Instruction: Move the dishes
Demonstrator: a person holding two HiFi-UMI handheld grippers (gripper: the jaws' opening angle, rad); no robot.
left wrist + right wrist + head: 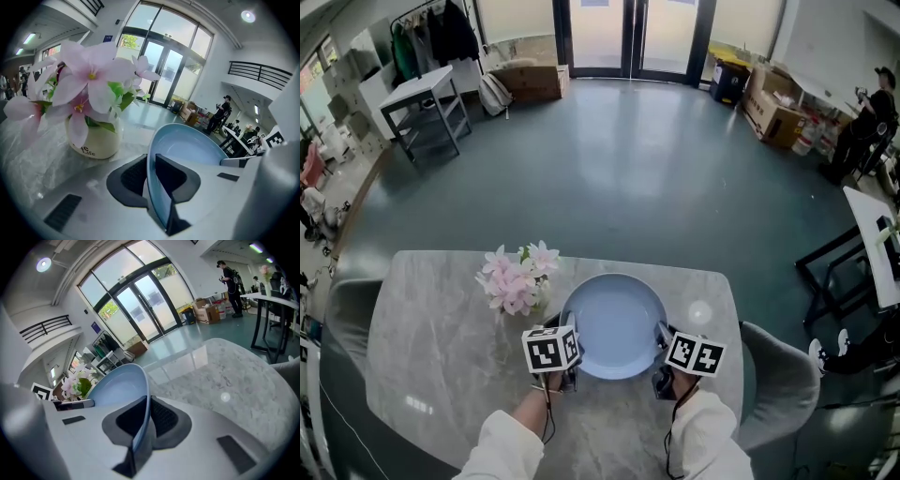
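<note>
A pale blue plate (614,323) is near the front of the grey marble table (441,347), held by its two sides. My left gripper (561,328) is shut on the plate's left rim. In the left gripper view the thin rim (187,145) runs between the dark pads (129,176) of that gripper (149,164). My right gripper (661,336) is shut on the right rim. The right gripper view shows the plate (117,385) on edge between that gripper's (147,411) pads (164,420). Whether the plate rests on the table or hangs just above it cannot be told.
A cream vase of pink flowers (517,279) stands just left of the plate, close to my left gripper (91,136). Grey chairs flank the table at the right (778,384) and left (347,309). Bare marble (225,366) stretches to the right of the plate.
</note>
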